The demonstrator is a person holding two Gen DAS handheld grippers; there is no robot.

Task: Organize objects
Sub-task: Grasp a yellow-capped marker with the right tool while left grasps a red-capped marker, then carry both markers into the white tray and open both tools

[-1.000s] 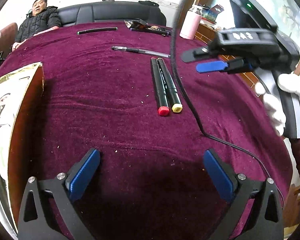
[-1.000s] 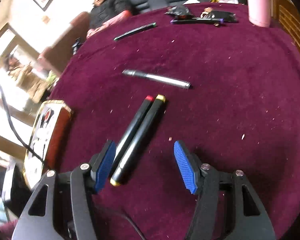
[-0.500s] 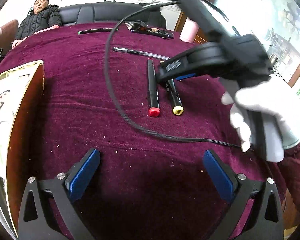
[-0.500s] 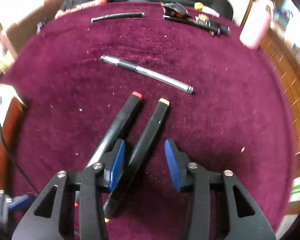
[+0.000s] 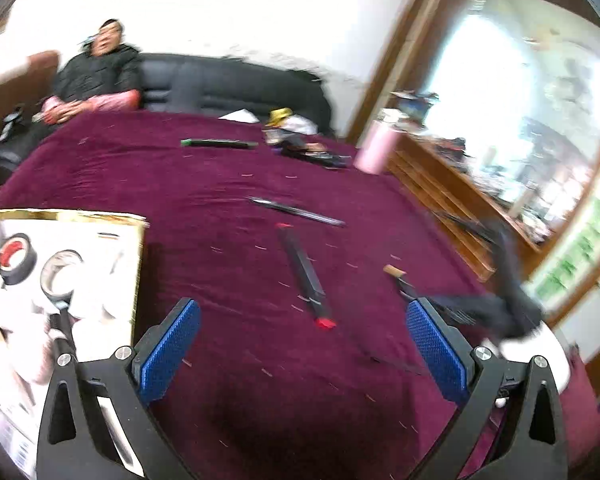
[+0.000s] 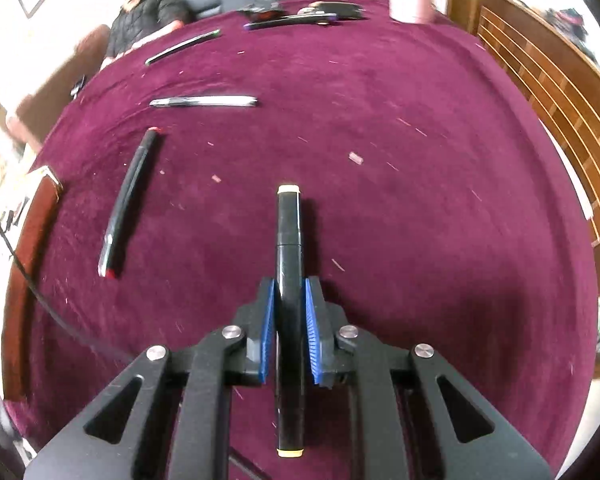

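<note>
My right gripper (image 6: 290,285) is closing its jaws on a black marker with yellow caps (image 6: 288,220), the blue pads pressing its barrel from both sides. The marker points away from me, over the maroon tablecloth (image 6: 420,140). A black marker with red caps (image 6: 128,200) lies to its left. In the left wrist view that red-capped marker (image 5: 304,272) lies ahead of my left gripper (image 5: 300,344), which is open with nothing between its fingers. The yellow-capped marker's tip (image 5: 394,271) shows, blurred, at the right.
A clear pen (image 6: 204,101) lies beyond the markers, and a green-tipped black pen (image 6: 182,46) farther back. An open box (image 5: 138,264) with tape rolls stands at the left. A pink bottle (image 5: 374,152) and clutter sit at the far edge. A person (image 5: 96,80) sits opposite.
The right gripper has shut on the yellow-capped marker and carried it right, away from the red-capped one. The left gripper has risen and tilted up, so more of the room shows.
</note>
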